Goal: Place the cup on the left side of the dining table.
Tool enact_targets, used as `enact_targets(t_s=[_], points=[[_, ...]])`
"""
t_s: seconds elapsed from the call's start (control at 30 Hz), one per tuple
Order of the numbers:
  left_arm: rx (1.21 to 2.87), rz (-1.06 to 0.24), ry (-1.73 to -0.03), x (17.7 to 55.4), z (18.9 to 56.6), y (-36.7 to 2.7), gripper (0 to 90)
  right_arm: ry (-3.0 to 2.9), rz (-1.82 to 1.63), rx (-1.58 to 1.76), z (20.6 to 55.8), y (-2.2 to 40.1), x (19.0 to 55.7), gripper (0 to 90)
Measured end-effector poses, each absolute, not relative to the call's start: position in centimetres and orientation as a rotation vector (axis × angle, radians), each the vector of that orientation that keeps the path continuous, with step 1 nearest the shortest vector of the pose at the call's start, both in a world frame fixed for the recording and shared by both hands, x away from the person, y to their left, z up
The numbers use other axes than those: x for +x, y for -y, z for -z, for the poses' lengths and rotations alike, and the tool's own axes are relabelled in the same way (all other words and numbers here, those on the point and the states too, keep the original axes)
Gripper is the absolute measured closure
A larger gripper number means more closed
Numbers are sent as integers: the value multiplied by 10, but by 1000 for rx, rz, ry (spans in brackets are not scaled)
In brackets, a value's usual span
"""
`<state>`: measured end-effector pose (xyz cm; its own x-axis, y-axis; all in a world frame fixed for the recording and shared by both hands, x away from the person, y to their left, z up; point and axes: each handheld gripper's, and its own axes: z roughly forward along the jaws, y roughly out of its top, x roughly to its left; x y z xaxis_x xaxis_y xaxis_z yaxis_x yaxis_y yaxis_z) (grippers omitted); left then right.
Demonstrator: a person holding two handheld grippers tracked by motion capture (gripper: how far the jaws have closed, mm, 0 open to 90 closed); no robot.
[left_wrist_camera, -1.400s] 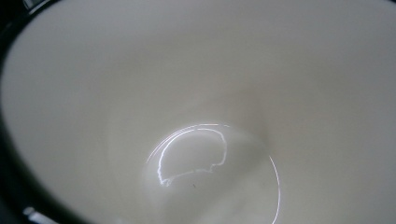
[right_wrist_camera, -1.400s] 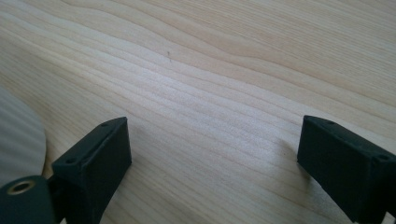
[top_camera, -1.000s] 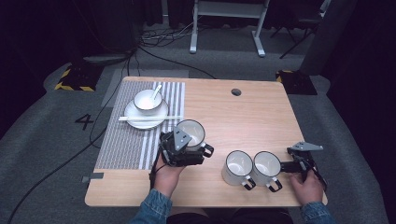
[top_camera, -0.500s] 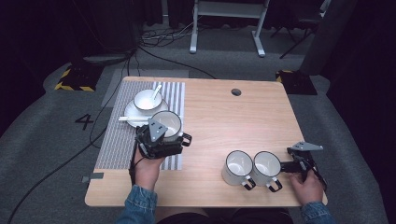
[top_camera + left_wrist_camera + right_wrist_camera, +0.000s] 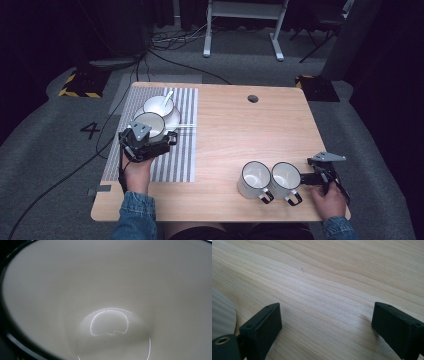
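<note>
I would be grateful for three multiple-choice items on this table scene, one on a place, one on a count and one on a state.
1. Where is the mug held by the left gripper?
A. Over the striped mat, beside the plate and bowl
B. On the floor
C. At the table's far right corner

2. How many mugs stand on the bare wood near the right gripper?
A. One
B. Two
C. Four

3. How do the right gripper's jaws stand?
A. Closed on a spoon
B. Closed on a mug handle
C. Open with only wood between them

Answers: 1 A, the left gripper carries the mug above the striped mat, next to the plate and bowl. 2 B, two mugs sit side by side. 3 C, the right gripper shows its jaws wide apart over the table.
</note>
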<state>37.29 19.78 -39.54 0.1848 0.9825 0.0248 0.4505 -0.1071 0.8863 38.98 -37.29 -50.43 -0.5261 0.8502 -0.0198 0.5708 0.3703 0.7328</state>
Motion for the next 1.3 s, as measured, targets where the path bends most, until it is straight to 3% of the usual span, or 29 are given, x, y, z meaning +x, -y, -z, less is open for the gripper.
enact_targets(t_s=[0.23,0.67,1.3], points=[[1697,-870,-1430,389,415,-211,32,-2241,-963,1236,504,373,390,94],[1811,-762,-1518,414,448,-209,31,-2241,-962,1236,504,373,390,95],[1876,-713,-1557,412,463,-209,31,-2241,-963,1237,504,373,390,94]])
